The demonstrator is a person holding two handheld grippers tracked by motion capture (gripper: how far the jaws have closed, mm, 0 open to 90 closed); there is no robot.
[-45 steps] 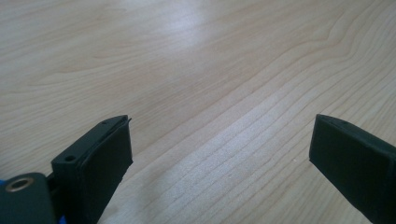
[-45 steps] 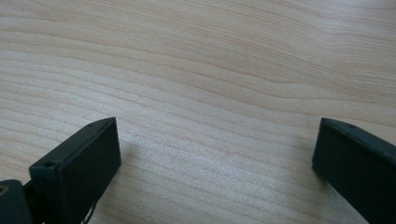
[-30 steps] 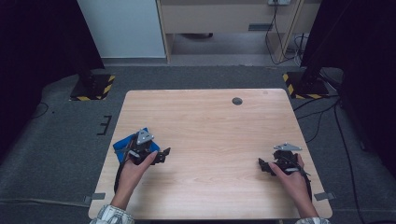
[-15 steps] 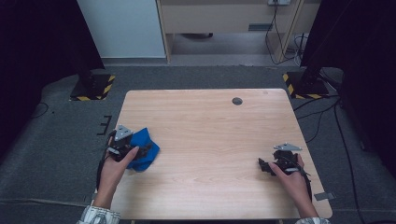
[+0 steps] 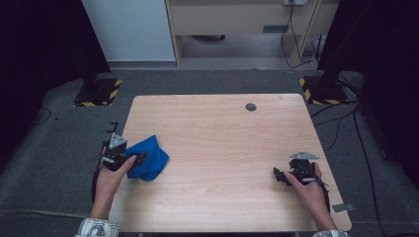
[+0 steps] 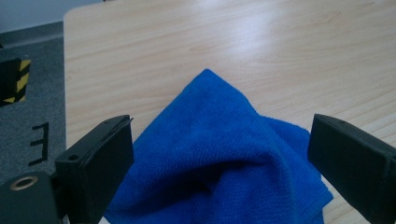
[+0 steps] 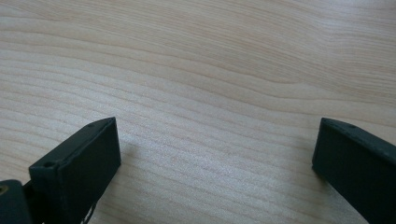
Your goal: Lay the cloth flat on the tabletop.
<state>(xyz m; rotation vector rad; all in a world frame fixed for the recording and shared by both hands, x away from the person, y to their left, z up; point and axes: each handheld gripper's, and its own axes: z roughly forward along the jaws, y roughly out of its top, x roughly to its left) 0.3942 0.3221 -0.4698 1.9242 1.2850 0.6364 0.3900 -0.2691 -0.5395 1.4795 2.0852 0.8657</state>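
A blue cloth (image 5: 150, 159) lies bunched in a peaked heap near the left edge of the wooden table (image 5: 222, 133). My left gripper (image 5: 139, 158) is at the cloth's left side, open. In the left gripper view the cloth (image 6: 219, 158) rises between the two widely spread jaws of the left gripper (image 6: 222, 125), touching neither that I can see. My right gripper (image 5: 277, 174) rests low over bare wood at the table's right front, open. In the right gripper view the right gripper (image 7: 217, 123) has nothing between its jaws.
A small dark round disc (image 5: 251, 106) sits in the tabletop near the far edge. The table's left edge (image 6: 65, 84) runs close beside the left gripper, with grey carpet beyond. Black-and-yellow striped stand bases (image 5: 99, 93) flank the table's far corners.
The left hand has drawn back leftward to the table's edge, so the blue cloth now lies in front of its jaws instead of behind the hand. The right gripper has stayed put.
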